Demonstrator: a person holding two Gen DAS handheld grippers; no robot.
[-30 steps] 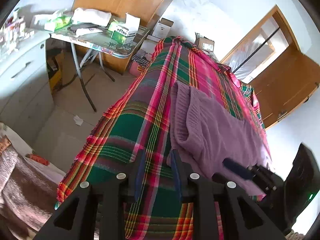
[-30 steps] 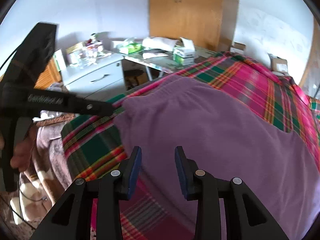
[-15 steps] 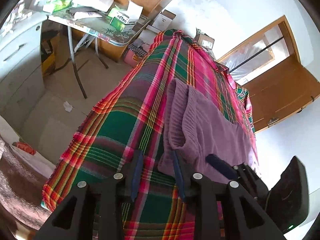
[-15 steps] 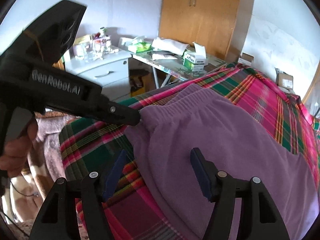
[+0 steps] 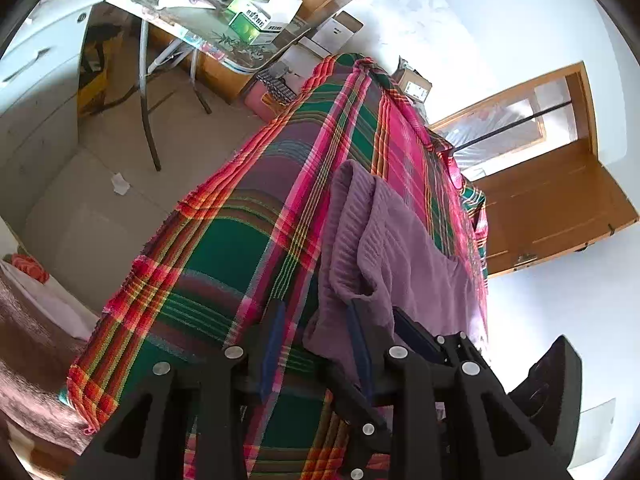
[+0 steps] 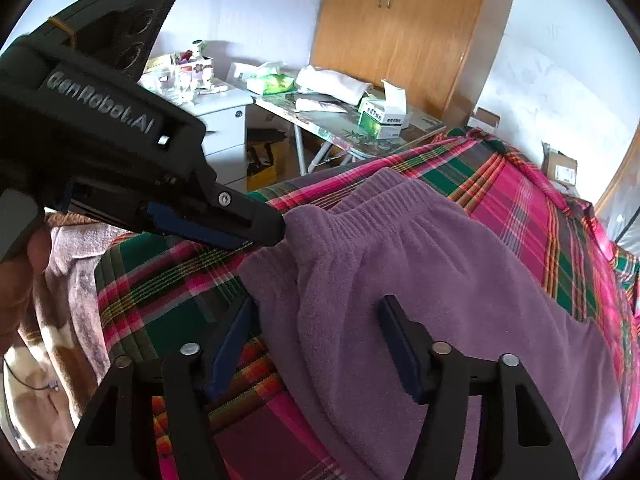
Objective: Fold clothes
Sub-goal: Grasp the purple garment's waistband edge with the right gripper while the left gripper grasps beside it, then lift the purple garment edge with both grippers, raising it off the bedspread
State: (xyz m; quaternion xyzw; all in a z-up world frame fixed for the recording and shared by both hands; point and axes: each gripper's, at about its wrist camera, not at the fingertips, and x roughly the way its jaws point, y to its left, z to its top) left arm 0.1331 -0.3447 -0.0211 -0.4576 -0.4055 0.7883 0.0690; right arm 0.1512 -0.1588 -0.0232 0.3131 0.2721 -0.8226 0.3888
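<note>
A purple fleece garment [image 5: 400,248] [image 6: 440,280] with a ribbed elastic waistband lies on a bed under a red-green plaid cover [image 5: 224,264] [image 6: 520,184]. My left gripper [image 5: 316,320] [image 6: 276,232] is shut on the near corner of the waistband, which is raised into a small fold off the cover. To its right, my right gripper [image 6: 316,328] [image 5: 412,332] stands wide open low over the garment's near edge. Purple cloth lies between its fingers, and they do not pinch it.
A folding table [image 6: 352,128] [image 5: 192,36] with boxes and tissues stands past the bed's left side, beside a white drawer cabinet [image 6: 224,120]. A wooden wardrobe [image 6: 400,28] and a door [image 5: 560,200] lie beyond. A brown blanket [image 5: 24,340] is at the near left. A hand [image 6: 24,280] holds the left gripper.
The right gripper has opened from a narrow gap to wide. The left gripper has closed in on the waistband corner, and that corner has bunched and risen.
</note>
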